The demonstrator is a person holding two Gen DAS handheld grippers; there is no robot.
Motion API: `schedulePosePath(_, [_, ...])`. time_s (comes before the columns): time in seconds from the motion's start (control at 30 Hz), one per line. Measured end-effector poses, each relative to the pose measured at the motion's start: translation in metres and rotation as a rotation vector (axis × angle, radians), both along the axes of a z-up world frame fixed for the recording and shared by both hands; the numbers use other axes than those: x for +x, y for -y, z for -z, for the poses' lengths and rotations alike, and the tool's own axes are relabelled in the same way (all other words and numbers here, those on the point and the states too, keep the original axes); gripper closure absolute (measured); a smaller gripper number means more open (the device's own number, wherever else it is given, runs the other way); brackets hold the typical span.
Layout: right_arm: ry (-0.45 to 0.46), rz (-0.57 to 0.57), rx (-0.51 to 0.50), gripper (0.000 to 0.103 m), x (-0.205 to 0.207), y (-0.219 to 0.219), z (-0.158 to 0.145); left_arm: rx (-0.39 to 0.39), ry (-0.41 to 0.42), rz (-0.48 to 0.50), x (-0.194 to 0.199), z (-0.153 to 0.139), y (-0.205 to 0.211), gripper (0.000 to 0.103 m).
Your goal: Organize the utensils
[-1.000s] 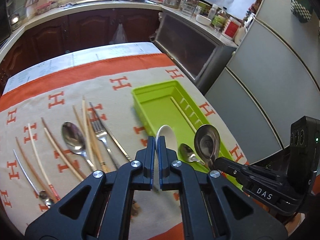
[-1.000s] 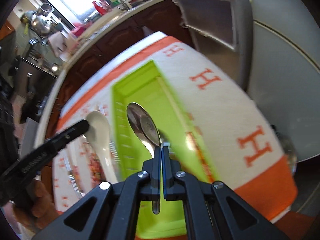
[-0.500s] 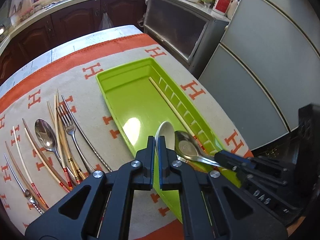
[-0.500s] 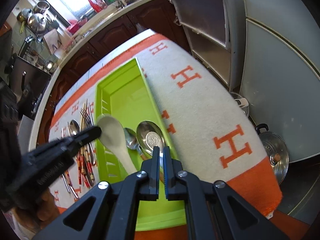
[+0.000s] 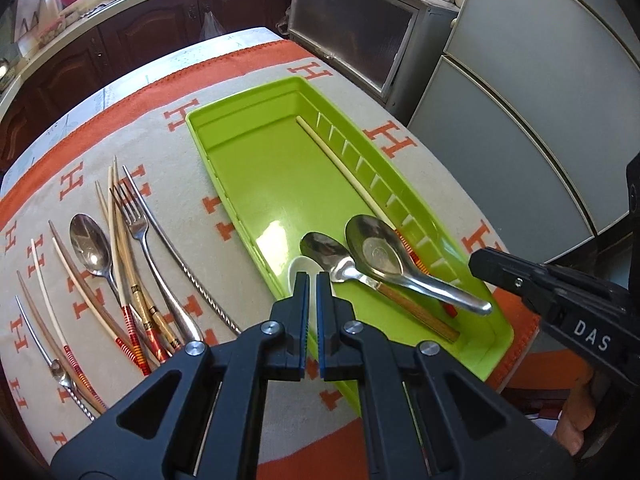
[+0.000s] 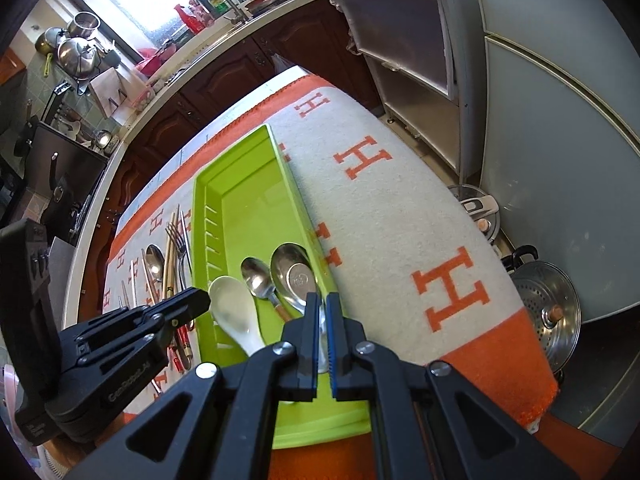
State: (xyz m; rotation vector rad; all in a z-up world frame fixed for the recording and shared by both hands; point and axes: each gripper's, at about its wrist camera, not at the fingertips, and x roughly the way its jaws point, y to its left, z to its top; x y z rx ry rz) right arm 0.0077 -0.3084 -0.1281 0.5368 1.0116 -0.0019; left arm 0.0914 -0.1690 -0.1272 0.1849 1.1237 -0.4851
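A lime green tray (image 5: 248, 148) (image 6: 240, 196) lies on the patterned cloth. In it are a big steel soup spoon (image 5: 380, 250) (image 6: 294, 272), a smaller wood-handled steel spoon (image 5: 326, 250) (image 6: 258, 276) and a single chopstick (image 5: 340, 164). My left gripper (image 5: 312, 280) is shut on a white ceramic spoon (image 5: 306, 270) (image 6: 234, 310), held over the tray's near left side. My right gripper (image 6: 323, 300) is slightly parted around the soup spoon's handle, which rests in the tray.
Left of the tray lie a steel spoon (image 5: 90, 248), a fork (image 5: 136, 220), several chopsticks (image 5: 120, 240) and a thin spoon (image 5: 56, 368). A pot lid (image 6: 552, 320) sits on the floor at the right, beside grey cabinets (image 5: 540, 80).
Both grippers moved over the tray's near end. The right gripper lowered the soup spoon into the tray and its fingers parted slightly. The left still holds the white spoon.
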Motion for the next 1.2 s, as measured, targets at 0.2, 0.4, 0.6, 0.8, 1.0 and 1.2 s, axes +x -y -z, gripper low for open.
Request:
schedulePosePath(0.2, [0.01, -0.02, -0.008, 0.1, -0.002, -0.007, -0.003, -0.02, 0.0, -0.023, -0.015, -0.015, -0.013, 0.102])
schedulePosePath(0.4, [0.013, -0.035, -0.017, 0.1, -0.005, -0.013, -0.006, -0.011, -0.013, -0.06, -0.034, -0.024, -0.036, 0.102])
schedulePosePath(0.6, [0.029, -0.072, -0.039, 0.1, -0.006, -0.028, -0.012, 0.015, 0.001, -0.118, -0.046, -0.029, -0.064, 0.101])
schedulePosePath(0.8, [0.044, -0.12, -0.071, 0.1, -0.005, -0.049, -0.019, 0.023, 0.019, -0.185, -0.054, -0.035, -0.096, 0.101])
schedulePosePath(1.0, [0.055, -0.191, -0.095, 0.1, 0.002, -0.075, -0.027, 0.018, 0.016, -0.274, -0.057, -0.037, -0.138, 0.101])
schedulePosePath(1.2, [0.074, -0.304, -0.114, 0.1, 0.016, -0.113, -0.037, 0.014, -0.002, -0.367, -0.062, -0.031, -0.183, 0.101])
